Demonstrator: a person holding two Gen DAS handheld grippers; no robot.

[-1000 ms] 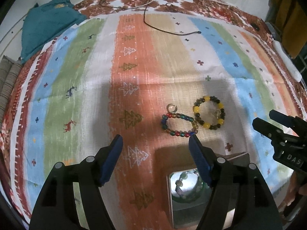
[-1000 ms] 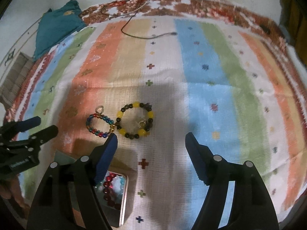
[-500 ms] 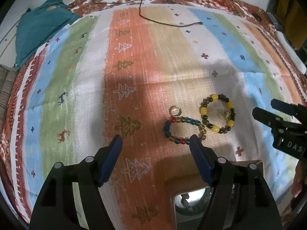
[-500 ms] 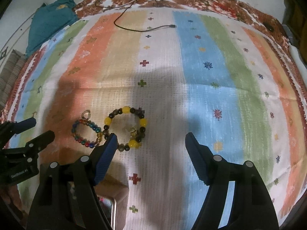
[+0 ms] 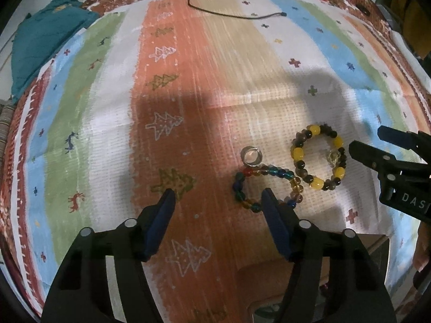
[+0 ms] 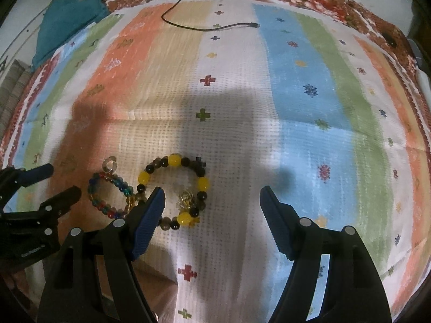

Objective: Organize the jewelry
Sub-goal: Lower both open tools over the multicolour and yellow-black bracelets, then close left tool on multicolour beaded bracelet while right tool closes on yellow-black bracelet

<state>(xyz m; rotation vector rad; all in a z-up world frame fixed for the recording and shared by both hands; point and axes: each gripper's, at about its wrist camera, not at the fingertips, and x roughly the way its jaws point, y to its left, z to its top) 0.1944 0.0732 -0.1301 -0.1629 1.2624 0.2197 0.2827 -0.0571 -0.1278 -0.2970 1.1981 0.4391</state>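
Left gripper (image 5: 218, 202) jaws wide open, nothing between them, hovering over the orange stripe of the striped cloth (image 5: 107, 134); its right fingertip overlaps the near edge of the multicolour bead bracelet (image 5: 265, 185) in view, contact not clear. Right gripper (image 6: 211, 204) jaws also spread wide and empty, left fingertip sitting over the near-left edge of the yellow-and-dark bead bracelet (image 6: 175, 191), can't tell if touching. At the bottom edge of the left wrist view, a box (image 5: 371, 245) shows between the gripper arms, contents too dark to make out. Both bracelets lie flat on the cloth, side by side, touching or nearly so: multicolour one (image 6: 110, 193) to the left, yellow-and-dark one (image 5: 317, 161) to the right, with a small gold-coloured charm on it. A silver ring (image 5: 252, 156) sits at the far edge of the multicolour bracelet, touching it. Each gripper shows in the other's view: right one (image 5: 377, 145) at the right edge, left one (image 6: 54, 180) at the left edge. Further back, a black cable (image 6: 210, 27) trails across the cloth, end lying free. Far left corner: teal fabric (image 5: 40, 45) bunched at the cloth's edge
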